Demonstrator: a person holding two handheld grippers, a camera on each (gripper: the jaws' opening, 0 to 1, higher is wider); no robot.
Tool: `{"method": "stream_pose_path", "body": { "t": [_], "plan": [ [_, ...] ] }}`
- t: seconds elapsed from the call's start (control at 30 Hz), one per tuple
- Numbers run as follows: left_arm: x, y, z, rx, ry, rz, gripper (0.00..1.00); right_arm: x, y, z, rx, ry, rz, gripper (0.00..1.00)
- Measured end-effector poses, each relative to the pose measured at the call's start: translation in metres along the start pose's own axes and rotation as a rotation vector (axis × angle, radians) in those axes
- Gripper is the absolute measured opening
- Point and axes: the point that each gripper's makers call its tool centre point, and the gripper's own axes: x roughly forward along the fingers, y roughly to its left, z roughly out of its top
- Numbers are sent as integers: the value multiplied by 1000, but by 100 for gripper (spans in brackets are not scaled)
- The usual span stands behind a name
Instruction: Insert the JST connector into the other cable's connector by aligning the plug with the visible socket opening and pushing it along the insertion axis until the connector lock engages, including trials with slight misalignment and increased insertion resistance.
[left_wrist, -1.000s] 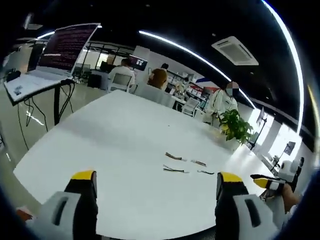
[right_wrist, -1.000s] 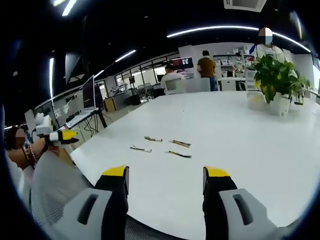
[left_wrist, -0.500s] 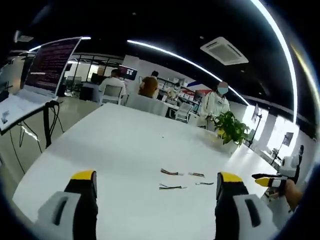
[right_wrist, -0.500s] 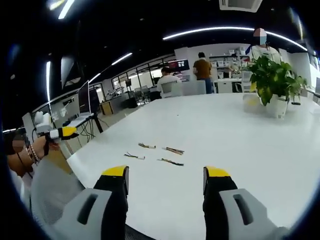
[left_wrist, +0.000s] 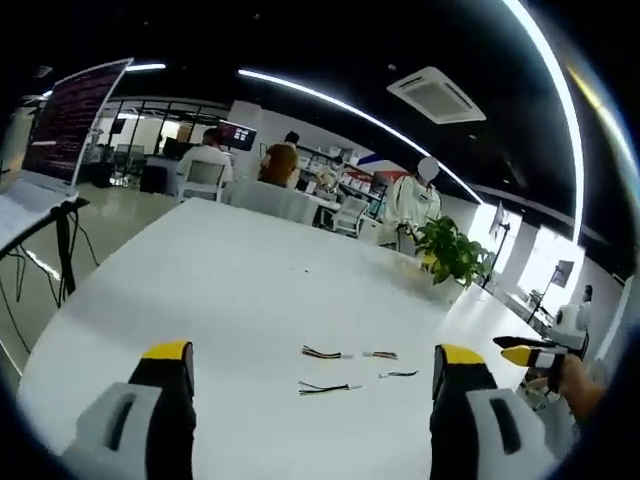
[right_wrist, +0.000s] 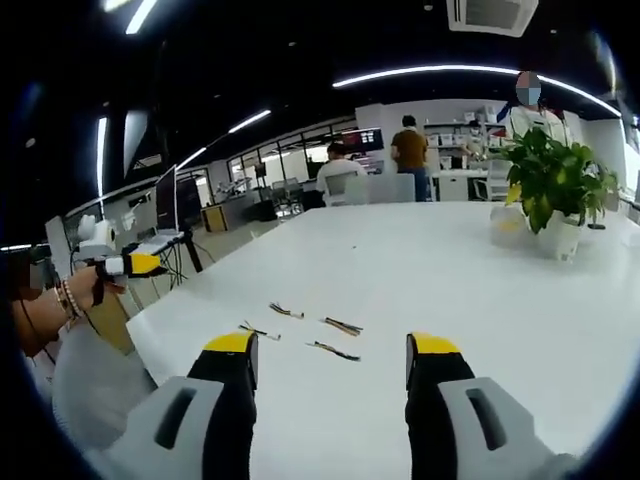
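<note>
Cables are seen lying loose on a smooth, matte white surface (left_wrist: 220, 290), which is broad and rounded at its near edge. In the left gripper view three short wire pieces are grouped at lower centre: one cable (left_wrist: 322, 353) with dark and coloured strands, a second cable (left_wrist: 380, 355) just to its right, and a longer third cable (left_wrist: 325, 387) below them with a thin fourth piece (left_wrist: 397, 375) beside it. Their long axes run roughly left to right across the frame. Connector ends are too small to be made out, so which way each plug points cannot be told.

The left tongs (left_wrist: 313, 385) are held apart, with nothing between the grey, yellow-tipped jaws, short of the cables. The right tongs (right_wrist: 330, 375) are likewise spread wide and hold nothing; the same wires are seen ahead of them, near the middle of the right gripper view, lying slightly slanted.

At the right edge of the left gripper view the other tongs' yellow tip is seen in a hand (left_wrist: 575, 385). A leafy potted plant (right_wrist: 555, 185) in a white pot stands on the surface at upper right of the right gripper view.
</note>
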Motion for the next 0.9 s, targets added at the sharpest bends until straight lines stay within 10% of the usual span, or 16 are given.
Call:
{"method": "stream_pose_path", "body": {
  "t": [0.37, 0.9],
  "plan": [
    [39, -7, 16, 56, -6, -28, 99, 30, -12, 5, -25, 22, 11, 57],
    [81, -10, -4, 86, 91, -64, 99, 65, -21, -1, -32, 71, 41, 57]
  ]
}}
